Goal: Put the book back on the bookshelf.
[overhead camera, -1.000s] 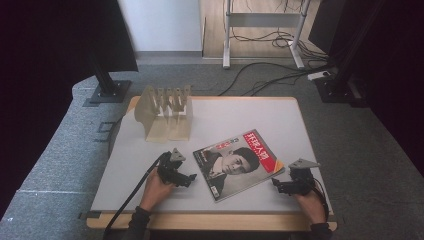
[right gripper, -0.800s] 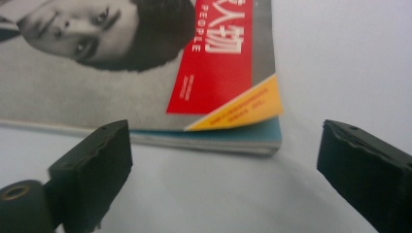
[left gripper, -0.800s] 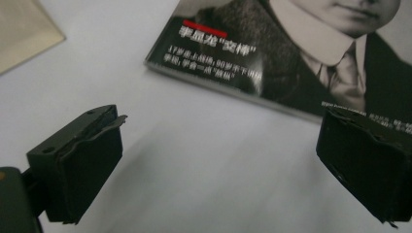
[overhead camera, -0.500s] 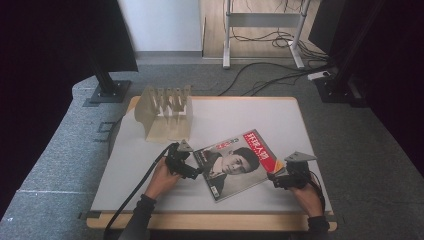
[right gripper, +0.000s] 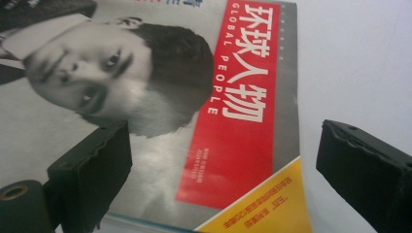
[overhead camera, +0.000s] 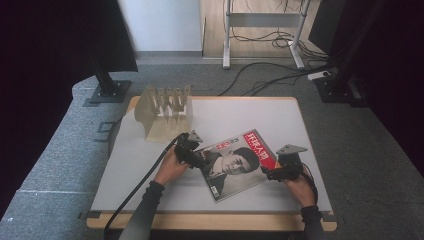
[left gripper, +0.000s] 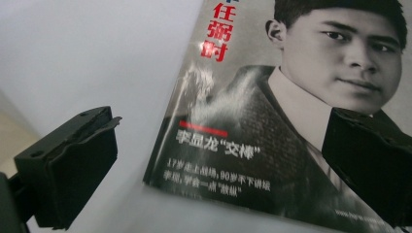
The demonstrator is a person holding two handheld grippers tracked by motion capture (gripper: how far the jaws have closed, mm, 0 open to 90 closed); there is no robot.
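Note:
A magazine [overhead camera: 235, 162] with a red title band and a portrait cover lies flat and skewed on the grey table mat. My left gripper [overhead camera: 196, 159] is at the magazine's left edge, open, its jaws straddling the cover's edge [left gripper: 194, 160]. At the magazine's right corner sits my right gripper [overhead camera: 272, 174], open too, with the red band [right gripper: 238, 111] and a yellow corner [right gripper: 262, 208] between its jaws. Neither gripper holds anything.
A beige wooden rack [overhead camera: 165, 115] with upright slots stands at the back left of the table mat [overhead camera: 240, 120]. A black cable [overhead camera: 140, 187] trails from the left gripper over the front edge. Monitor-stand bases and cables lie on the floor behind.
Both hands moved forward and inward toward the magazine; the left gripper now reaches its left edge, the right gripper its right corner. The magazine has not moved.

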